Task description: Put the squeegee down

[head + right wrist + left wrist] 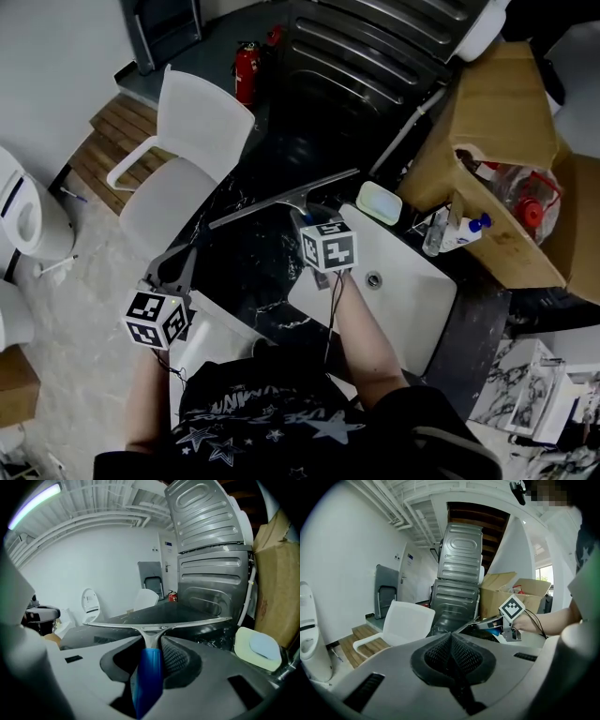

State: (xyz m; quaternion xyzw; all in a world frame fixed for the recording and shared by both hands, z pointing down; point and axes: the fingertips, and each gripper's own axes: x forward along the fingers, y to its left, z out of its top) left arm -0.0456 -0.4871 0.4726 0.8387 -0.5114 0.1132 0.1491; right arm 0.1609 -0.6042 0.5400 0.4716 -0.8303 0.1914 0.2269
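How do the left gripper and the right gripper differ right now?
The right gripper clamps the squeegee by its blue handle; the left gripper holds nothing. The left gripper's jaws meet; the right gripper's are spread around the handle. Both carry a marker cube.

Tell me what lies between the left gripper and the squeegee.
Only bare black marbled countertop lies between the left gripper and the squeegee, which the right gripper holds. The head view shows it.
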